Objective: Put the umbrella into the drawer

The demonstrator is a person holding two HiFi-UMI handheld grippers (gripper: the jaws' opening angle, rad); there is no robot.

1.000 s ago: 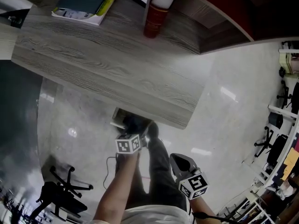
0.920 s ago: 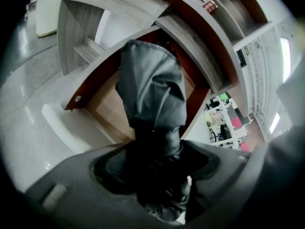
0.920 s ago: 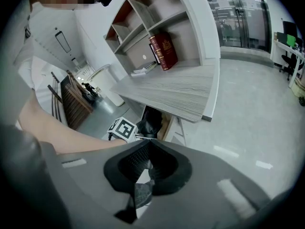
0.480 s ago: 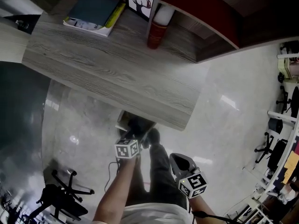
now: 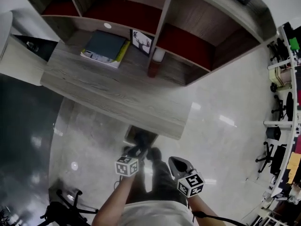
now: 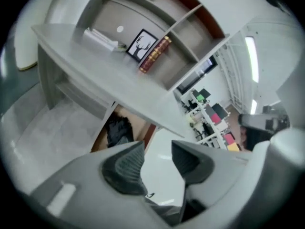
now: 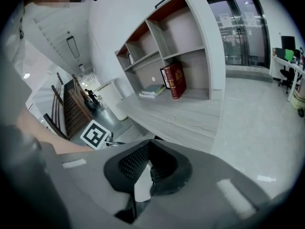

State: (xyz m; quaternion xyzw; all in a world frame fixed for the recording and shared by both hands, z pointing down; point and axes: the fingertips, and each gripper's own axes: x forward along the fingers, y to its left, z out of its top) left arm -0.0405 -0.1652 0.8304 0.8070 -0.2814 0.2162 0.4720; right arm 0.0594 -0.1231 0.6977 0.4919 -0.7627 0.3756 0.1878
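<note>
Low in the head view, my left gripper [image 5: 137, 150] and right gripper [image 5: 175, 161] hang side by side at bottom centre, both clear of the furniture. Just above them, under the front edge of the grey bench [image 5: 117, 95], the drawer [image 5: 130, 134] stands pulled out. A dark bundle that I take for the umbrella [image 5: 142, 138] lies inside it. I judge the umbrella delivered and the drawer not yet pushed shut. Higher up, a stack of books [image 5: 104, 48], a framed deer picture [image 5: 141, 40] and a red book [image 5: 154, 65] rest on the bench below the shelf unit [image 5: 136, 13]. I cannot see fully into its red-lined compartments.

Across the left gripper view, my jaws stand apart with only pale floor between them. They have just been closing, on nothing. At centre left, above the left-hand jaw, the open drawer [image 6: 136, 122] shows its brown bottom. The black umbrella [image 6: 118, 130] is crumpled toward its left side. Empty jaws suit this, I think: the umbrella needs no holding once it lies there.

Over in the right gripper view, my jaws are pressed together at the tips and pinch nothing, idle as I read it. The bench fills the middle, with the books and red book at upper centre. The drawer is out of sight.
</note>
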